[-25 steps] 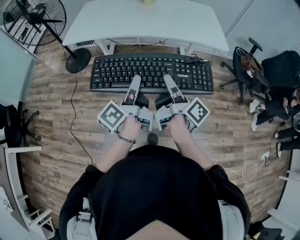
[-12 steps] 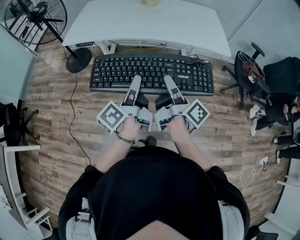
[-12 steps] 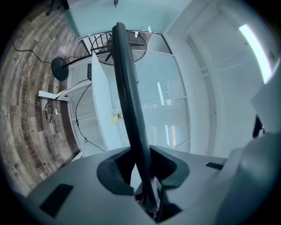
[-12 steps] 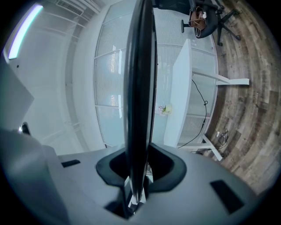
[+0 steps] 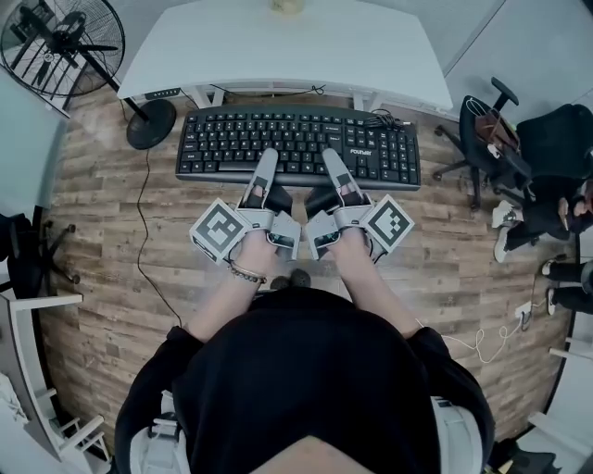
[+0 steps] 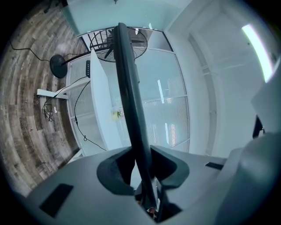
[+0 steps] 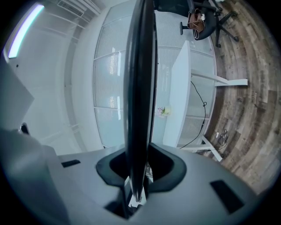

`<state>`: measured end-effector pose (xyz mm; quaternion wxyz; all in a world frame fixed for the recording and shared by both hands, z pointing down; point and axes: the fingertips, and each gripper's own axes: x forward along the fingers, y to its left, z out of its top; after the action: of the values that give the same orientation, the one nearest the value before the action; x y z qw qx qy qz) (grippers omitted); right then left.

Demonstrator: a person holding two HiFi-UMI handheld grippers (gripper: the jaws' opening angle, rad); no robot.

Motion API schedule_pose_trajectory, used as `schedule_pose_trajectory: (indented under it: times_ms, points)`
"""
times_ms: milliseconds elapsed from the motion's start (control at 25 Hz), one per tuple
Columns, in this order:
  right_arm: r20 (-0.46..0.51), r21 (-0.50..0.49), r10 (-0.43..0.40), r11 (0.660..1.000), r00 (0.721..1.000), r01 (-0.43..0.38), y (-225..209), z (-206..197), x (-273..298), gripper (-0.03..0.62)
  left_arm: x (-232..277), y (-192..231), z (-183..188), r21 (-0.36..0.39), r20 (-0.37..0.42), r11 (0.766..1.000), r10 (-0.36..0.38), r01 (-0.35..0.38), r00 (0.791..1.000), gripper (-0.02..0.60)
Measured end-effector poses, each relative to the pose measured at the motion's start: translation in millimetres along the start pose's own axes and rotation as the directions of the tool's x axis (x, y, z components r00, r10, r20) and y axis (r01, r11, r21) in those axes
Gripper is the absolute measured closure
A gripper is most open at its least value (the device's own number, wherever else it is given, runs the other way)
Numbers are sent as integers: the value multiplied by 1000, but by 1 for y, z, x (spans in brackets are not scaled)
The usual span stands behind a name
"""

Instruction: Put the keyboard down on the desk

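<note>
the left gripper [image 5: 267, 167] and right gripper [image 5: 333, 165] each squeeze the keyboard's [image 5: 232, 139] near edge, held up near the desk [image 5: 278, 46].

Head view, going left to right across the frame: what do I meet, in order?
standing fan → left gripper → right gripper → office chair. The keyboard spans both grippers, so it is left out of the order.

desk [image 5: 278, 46]: white, 1 small yellowish item [image 5: 288, 6] at far edge | floor [image 5: 102, 278]: wood planks, fan base [image 5: 151, 123], cable [image 5: 140, 222]
</note>
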<state>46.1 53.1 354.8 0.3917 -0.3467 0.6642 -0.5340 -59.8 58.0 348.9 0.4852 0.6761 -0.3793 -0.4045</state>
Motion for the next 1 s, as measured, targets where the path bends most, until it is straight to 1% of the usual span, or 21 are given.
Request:
schedule_pose_trajectory:
  times_ms: [80, 200, 360, 400, 480, 560, 600, 720, 760, 840, 920, 1000]
  points:
    - [2, 7, 1, 1000, 1000, -1, 0, 1, 0, 513, 3, -5, -3, -27, 2, 1000, -14, 14, 1000, 479]
    - [0, 4, 8, 1000, 1000, -8, 0, 3, 0, 513, 4, -6, -4, -30, 3, 999, -18, 18, 1000, 479]
    - [-6, 2, 12, 1000, 1000, -12, 0, 4, -1, 513, 0, 1, -2, 45, -3, 999, 12, -12, 1000, 477]
    - [-7, 5, 12, 1000, 1000, -12, -1, 6, -1, 513, 2, 0, -4, 35, 0, 999, 7, -7, 1000, 478]
    - [-8, 13, 9, 1000, 1000, -8, -2, 13, 5, 513, 13, -6, -7, -13, 11, 1000, -14, 14, 1000, 478]
    - [-11, 22, 1, 1000, 1000, -1, -4, 24, 18, 513, 31, -5, -5, -24, 16, 1000, -14, 15, 1000, 479]
    - [-13, 23, 0, 1000, 1000, 0, -4, 27, 23, 513, 36, -3, -3, -13, 16, 1000, -8, 8, 1000, 479]
    - [-19, 20, 4, 1000, 1000, -4, -4, 28, 18, 513, 29, 5, -2, 58, 10, 998, 27, -27, 1000, 479]
    - [-22, 20, 4, 1000, 1000, -4, -4, 28, 17, 513, 28, 7, -2, 65, 10, 997, 33, -34, 999, 479]
    - [-29, 25, 3, 1000, 1000, -2, -5, 29, 25, 513, 33, 8, 1, 47, 17, 998, 36, -37, 999, 479]
    - [-35, 37, 1, 999, 999, 1, -7, 29, 32, 513, 40, 3, 2, -1, 30, 1000, 21, -21, 999, 479]
    - [-37, 43, 3, 999, 999, -1, -8, 28, 32, 513, 40, 0, 1, -21, 38, 1000, 11, -10, 999, 479]
